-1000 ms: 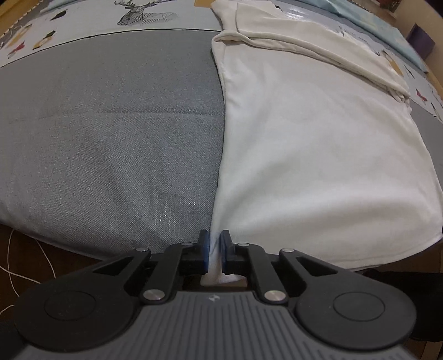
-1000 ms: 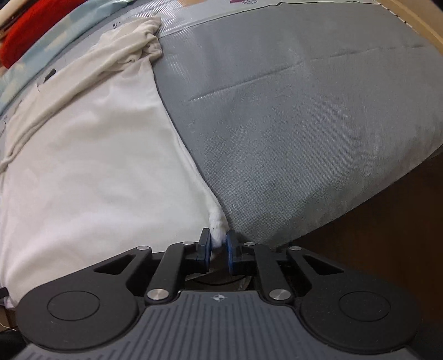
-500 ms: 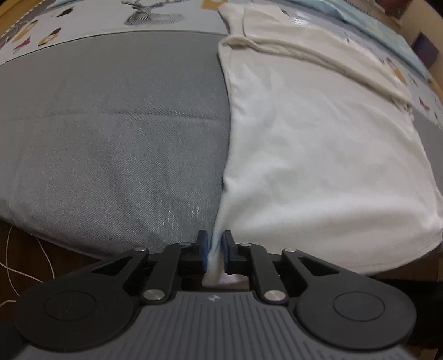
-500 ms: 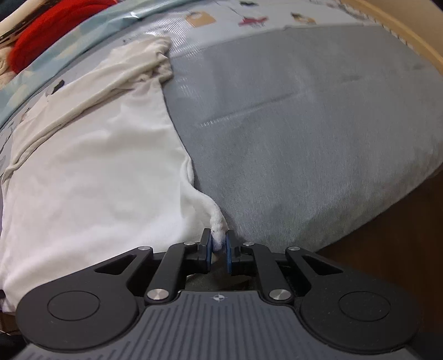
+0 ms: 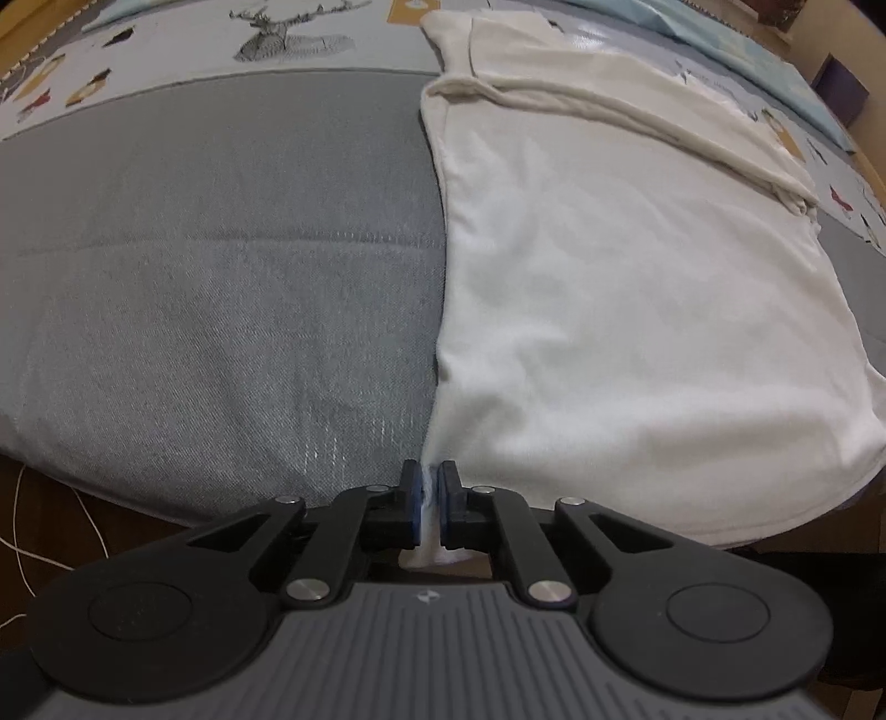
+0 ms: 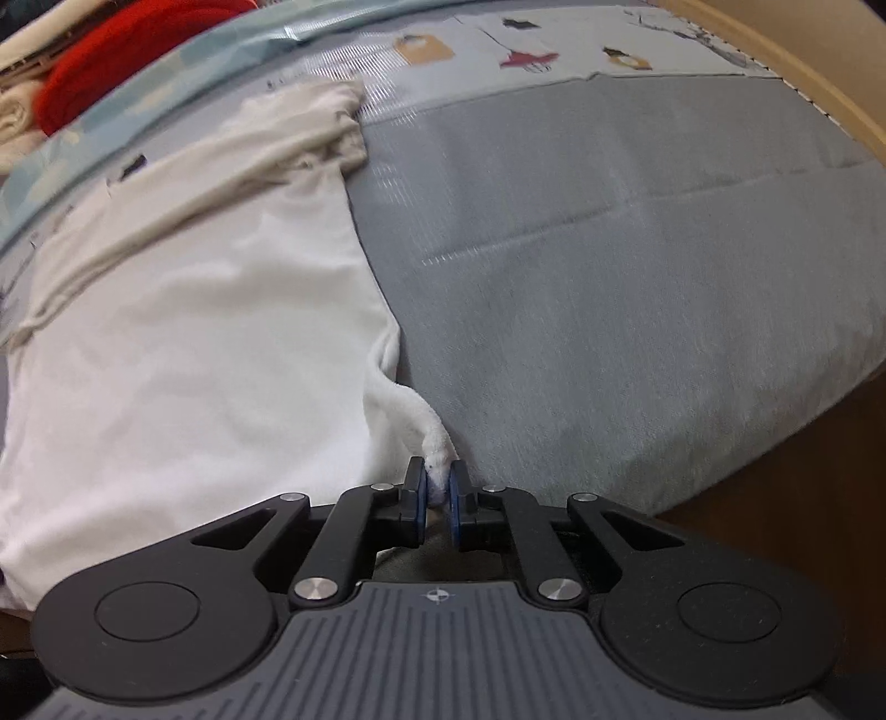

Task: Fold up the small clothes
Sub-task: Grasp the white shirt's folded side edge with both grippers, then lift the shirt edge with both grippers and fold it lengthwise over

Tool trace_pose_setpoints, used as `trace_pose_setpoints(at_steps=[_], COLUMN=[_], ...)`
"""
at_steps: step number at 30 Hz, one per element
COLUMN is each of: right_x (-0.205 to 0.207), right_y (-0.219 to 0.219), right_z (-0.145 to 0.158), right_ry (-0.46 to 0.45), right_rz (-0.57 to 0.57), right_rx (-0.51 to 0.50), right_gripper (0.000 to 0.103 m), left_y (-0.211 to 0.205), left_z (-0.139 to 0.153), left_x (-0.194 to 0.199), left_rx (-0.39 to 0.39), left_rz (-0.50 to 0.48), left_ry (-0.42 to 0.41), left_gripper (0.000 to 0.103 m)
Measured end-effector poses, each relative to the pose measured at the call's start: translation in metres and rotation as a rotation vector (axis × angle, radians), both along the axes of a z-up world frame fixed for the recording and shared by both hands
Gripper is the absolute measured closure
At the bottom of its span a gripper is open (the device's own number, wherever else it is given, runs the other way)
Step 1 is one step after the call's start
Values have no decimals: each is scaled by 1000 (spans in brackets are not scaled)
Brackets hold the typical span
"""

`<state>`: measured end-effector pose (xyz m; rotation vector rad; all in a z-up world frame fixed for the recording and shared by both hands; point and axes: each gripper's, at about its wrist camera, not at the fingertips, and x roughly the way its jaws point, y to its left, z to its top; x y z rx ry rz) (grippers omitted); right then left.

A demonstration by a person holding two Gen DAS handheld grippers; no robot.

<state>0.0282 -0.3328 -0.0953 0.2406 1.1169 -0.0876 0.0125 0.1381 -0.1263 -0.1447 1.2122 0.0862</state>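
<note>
A white shirt (image 5: 609,304) lies flat on the grey bed cover (image 5: 221,277), its far part folded over itself. My left gripper (image 5: 427,477) is at the shirt's near left corner, its jaws closing with the cloth pinched between the blue pads (image 5: 411,501). In the right wrist view the same shirt (image 6: 194,360) fills the left half. My right gripper (image 6: 437,477) holds the near right corner, bunched into a small raised tail; its jaws are closing on it too.
The grey cover (image 6: 609,304) ends at the bed's near edge, with brown floor (image 6: 803,498) below. A patterned sheet (image 5: 277,33) lies beyond. A red garment (image 6: 111,66) and pale clothes sit at the far left. A thin white cable (image 5: 55,531) lies on the floor.
The right gripper has tilted, so more of the far bed and the red garment shows, and the shirt corner rises into a tail. The left gripper stays put on its corner.
</note>
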Motion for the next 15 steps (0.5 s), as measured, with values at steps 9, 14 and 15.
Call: trace_pose_setpoints(at_steps=[9,14,15], right_x=[1,-1,-1], right_y=[1,2,2], right_z=[-14,-10,-9], right_ry=[74,56,54], right_rz=[-10,1,0], right_rx=[-5,-14,-14], right_gripper=[95,95,96], left_y=[-7,-6,-6], left_z=[-2,-2,-1], left_x=[1,2,2], left_rx=[34,31,30], left_rz=[-29,-23,-23], left_ry=[3,0,0], left_gripper=[96,97,97])
